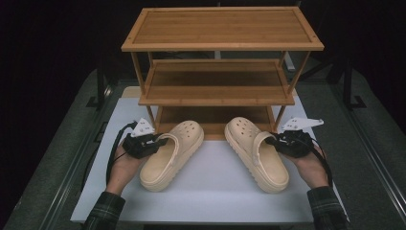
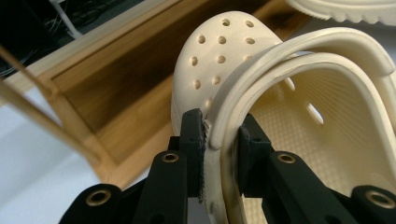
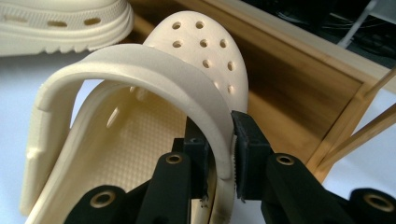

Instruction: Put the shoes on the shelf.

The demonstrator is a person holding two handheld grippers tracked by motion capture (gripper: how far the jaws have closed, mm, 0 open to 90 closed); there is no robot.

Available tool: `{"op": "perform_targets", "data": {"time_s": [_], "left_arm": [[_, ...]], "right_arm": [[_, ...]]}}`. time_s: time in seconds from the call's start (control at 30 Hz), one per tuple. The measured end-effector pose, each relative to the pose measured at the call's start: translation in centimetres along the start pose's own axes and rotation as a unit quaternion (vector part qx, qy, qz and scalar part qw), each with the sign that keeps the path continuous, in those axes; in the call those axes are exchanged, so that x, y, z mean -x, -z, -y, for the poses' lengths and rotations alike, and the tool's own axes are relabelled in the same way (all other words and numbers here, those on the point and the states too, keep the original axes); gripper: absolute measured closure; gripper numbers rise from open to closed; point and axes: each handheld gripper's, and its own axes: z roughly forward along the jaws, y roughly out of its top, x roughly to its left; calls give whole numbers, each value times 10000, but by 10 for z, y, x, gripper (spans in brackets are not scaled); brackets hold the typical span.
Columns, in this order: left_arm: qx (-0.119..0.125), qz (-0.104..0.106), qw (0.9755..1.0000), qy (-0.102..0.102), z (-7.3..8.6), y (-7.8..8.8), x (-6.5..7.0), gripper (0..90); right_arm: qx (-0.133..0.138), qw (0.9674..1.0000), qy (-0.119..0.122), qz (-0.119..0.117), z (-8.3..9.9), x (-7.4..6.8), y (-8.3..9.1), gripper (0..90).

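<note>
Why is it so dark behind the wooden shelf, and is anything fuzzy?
High view: light falls on the white table and three-tier wooden shelf, the room behind stays black. Left gripper view: the cream foam clog is sharp, the black jaws blur at the bottom. Right gripper view: the other cream clog is sharp, the background soft.

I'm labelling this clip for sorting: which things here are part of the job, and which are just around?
In the job: left clog, held by the left gripper; right clog, held by the right gripper; wooden shoe rack.
Just around: white table board.
</note>
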Motion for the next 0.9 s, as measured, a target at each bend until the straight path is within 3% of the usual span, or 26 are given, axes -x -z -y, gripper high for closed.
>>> {"op": "perform_targets", "data": {"time_s": [0.13, 0.4, 0.57, 0.63, 0.9], "left_arm": [[32, -30, 10000, -12, -8, -11, 0, 756], [53, -283, 9996, -63, -28, -43, 1, 756], [53, -406, 9991, -49, -36, -57, 2, 756], [20, -522, 9985, -153, -41, -65, 3, 756], [82, -841, 9964, -75, -47, -80, 5, 755]], "right_arm": [[32, 9999, -41, 113, -9, 7, -9, 773], [-27, 9994, 1, 336, -24, 17, -30, 773], [-18, 9991, -47, 430, -31, 17, -39, 773], [-8, 9987, -26, 511, -38, 15, -46, 772], [-84, 9974, 34, 721, -50, 11, -64, 773]]}}
